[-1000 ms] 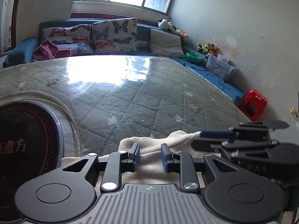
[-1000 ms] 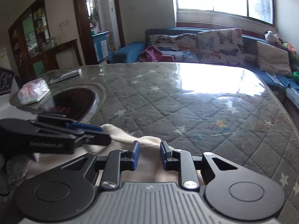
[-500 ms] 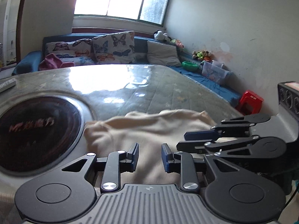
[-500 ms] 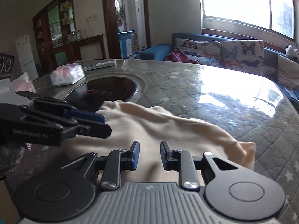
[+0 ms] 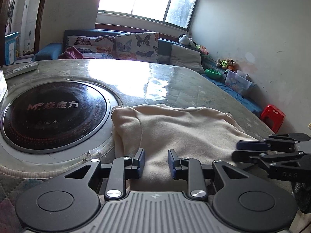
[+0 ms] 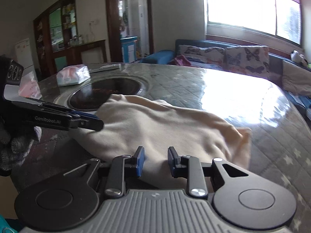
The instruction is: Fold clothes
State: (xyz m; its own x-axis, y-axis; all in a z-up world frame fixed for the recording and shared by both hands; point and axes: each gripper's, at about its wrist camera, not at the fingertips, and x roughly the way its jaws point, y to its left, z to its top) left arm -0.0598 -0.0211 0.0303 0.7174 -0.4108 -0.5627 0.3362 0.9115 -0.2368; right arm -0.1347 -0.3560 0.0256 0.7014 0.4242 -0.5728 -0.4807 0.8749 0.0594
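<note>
Cream garment (image 5: 180,130): soft fleece-like top, lying rumpled on the quilted table cover (image 5: 186,89); in the left wrist view it fills the middle, running from 9 o'clock to 3 o'clock just beyond the fingers.
Garment edge: its left fold lies just beside the rim of the round black cooktop (image 5: 52,114), which sits at 9 o'clock in the left wrist view.
Left gripper (image 5: 156,162): jaws apart with a moderate gap, nothing between the blue pads; cream cloth shows under the gap.
Right gripper (image 6: 156,160): jaws likewise parted at a moderate width, gripping nothing, with the garment's near edge below them.
Cross views: the right gripper shows at 3 o'clock in the left wrist view, over the garment's right side; the left one shows at 9 o'clock in the right wrist view, held by a grey-gloved hand (image 6: 17,141).
Tissue pack (image 6: 72,75): at 10 o'clock in the right wrist view, past the cooktop.
Sofa (image 5: 108,44): at 12 o'clock, carrying butterfly cushions.
Red stool (image 5: 273,117): at 3 o'clock by the wall.
</note>
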